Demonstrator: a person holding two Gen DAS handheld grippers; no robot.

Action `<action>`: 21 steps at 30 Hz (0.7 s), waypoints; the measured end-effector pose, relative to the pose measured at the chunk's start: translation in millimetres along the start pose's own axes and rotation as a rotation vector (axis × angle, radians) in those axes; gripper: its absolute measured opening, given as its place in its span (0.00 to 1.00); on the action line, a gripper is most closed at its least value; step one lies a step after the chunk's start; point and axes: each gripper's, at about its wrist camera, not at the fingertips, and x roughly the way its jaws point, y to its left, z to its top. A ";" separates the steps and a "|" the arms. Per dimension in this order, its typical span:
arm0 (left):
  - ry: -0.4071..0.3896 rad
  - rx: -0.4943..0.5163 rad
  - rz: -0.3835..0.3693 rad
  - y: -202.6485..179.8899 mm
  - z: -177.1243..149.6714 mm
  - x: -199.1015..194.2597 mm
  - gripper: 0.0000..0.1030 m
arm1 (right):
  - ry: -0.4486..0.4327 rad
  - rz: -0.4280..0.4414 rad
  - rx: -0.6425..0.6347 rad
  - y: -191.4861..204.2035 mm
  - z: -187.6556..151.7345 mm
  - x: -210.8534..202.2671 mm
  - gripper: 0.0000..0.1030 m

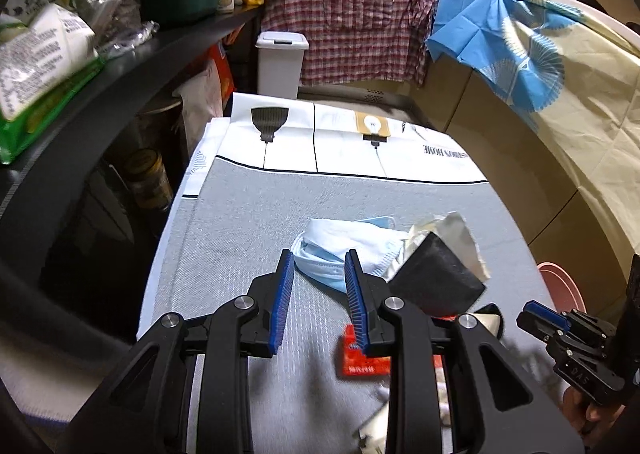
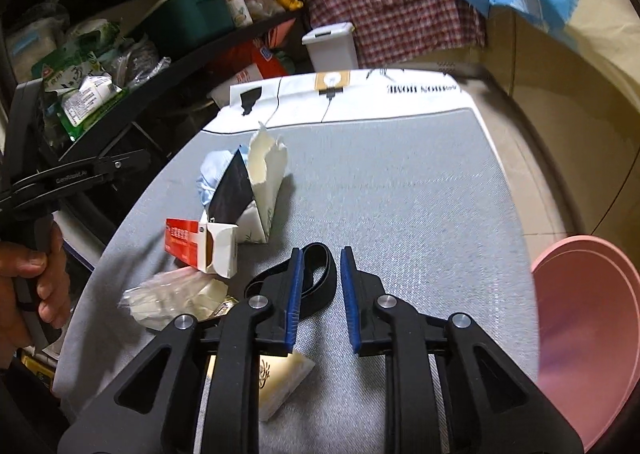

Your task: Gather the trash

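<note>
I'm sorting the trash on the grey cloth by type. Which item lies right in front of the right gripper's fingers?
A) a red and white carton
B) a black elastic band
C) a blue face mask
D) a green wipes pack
B: the black elastic band loops on the cloth just ahead of the right gripper, partly behind its left finger.

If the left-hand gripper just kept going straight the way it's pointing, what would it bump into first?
Most likely the crumpled blue face mask. The left gripper is open and empty, and the mask's near edge lies on the grey cloth right beyond its fingertips. How high the gripper is above the cloth is hard to judge.
</note>
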 end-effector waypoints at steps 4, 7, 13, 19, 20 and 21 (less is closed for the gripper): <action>0.024 -0.017 -0.007 5.8 0.8 21.2 0.26 | 0.030 0.011 -0.001 -0.1 -1.1 11.3 0.21; 0.031 -0.027 -0.013 9.0 0.8 32.0 0.26 | 0.046 0.013 -0.011 1.4 -2.7 16.4 0.21; 0.029 -0.025 -0.042 9.2 4.2 48.5 0.26 | 0.075 0.013 -0.004 -1.7 -3.6 26.7 0.21; 0.075 -0.048 -0.051 11.6 5.6 71.0 0.36 | 0.080 0.012 -0.010 -1.6 -4.2 31.4 0.21; 0.096 -0.044 -0.044 10.8 3.6 76.8 0.36 | 0.080 0.011 -0.014 -1.1 -3.9 32.0 0.21; 0.111 -0.043 -0.040 10.3 1.2 81.2 0.36 | 0.081 0.011 -0.014 -1.0 -3.6 32.9 0.21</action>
